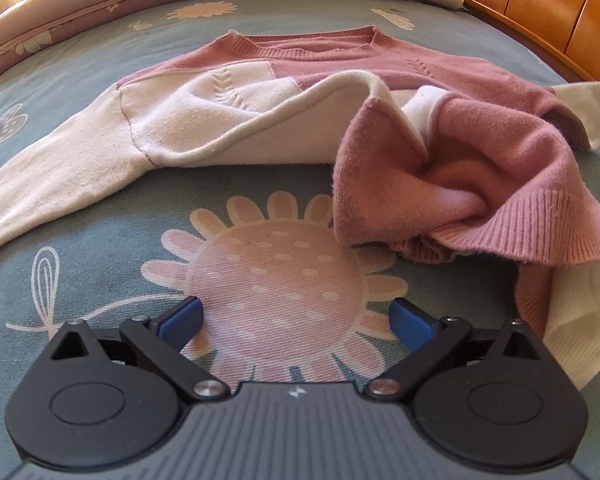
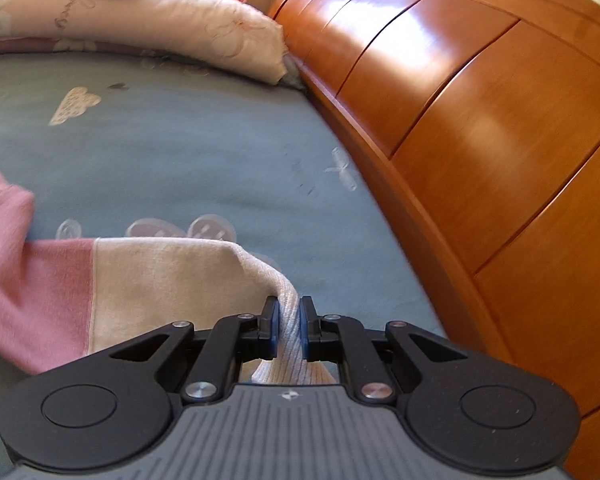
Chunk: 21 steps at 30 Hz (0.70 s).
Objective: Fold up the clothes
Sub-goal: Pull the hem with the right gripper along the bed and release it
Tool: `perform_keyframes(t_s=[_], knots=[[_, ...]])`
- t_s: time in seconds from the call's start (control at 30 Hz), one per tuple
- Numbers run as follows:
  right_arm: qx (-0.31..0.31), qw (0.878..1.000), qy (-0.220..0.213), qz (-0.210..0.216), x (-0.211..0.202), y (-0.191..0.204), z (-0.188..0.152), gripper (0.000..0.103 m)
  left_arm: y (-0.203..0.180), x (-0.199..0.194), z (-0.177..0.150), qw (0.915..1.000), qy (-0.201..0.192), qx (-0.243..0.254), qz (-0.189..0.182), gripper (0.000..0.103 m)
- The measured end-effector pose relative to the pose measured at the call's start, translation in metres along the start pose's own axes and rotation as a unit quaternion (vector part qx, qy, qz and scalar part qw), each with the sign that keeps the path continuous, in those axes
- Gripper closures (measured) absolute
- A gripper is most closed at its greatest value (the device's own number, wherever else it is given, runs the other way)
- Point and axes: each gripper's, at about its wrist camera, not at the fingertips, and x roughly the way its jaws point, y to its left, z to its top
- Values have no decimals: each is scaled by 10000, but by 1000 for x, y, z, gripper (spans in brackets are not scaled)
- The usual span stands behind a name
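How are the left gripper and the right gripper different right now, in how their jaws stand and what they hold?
The left gripper has its jaws spread wide with nothing between them; the right gripper has its jaws nearly together, clamped on the ribbed cream cuff of the pink and cream knitted sweater. The left hovers over bare flowered bedsheet; the right is over cloth. Both are black with blue pads.

Home bedroom, floral bedsheet [image 1: 100, 208], pillows [image 2: 172, 28], wooden headboard [image 2: 480, 140]

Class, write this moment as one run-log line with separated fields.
left claw: open, empty, above bedsheet | right claw: shut on cream sleeve cuff | sweater: unfolded, hem bunched
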Motion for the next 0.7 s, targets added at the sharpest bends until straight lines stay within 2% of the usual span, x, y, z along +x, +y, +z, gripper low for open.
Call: perform_keyframes(t_s=[0.17, 0.33, 0.6, 0.63, 0.7], knots=[[73, 9995, -88, -292, 14, -18, 25, 91, 0, -1, 0, 10000, 37, -7, 18, 4], [331, 9982, 42, -497, 38, -41, 37, 91, 1, 0, 2, 10000, 83, 32, 30, 4], [841, 9928, 712, -461, 91, -52, 8, 91, 1, 3, 4, 9999, 128, 65, 75, 3], [898, 9918, 788, -444, 98, -51, 2, 89, 1, 4, 5, 9999, 132, 65, 80, 3], [894, 9906, 928, -456, 109, -45, -8, 78, 1, 5, 5, 9998, 142, 84, 90, 3]])
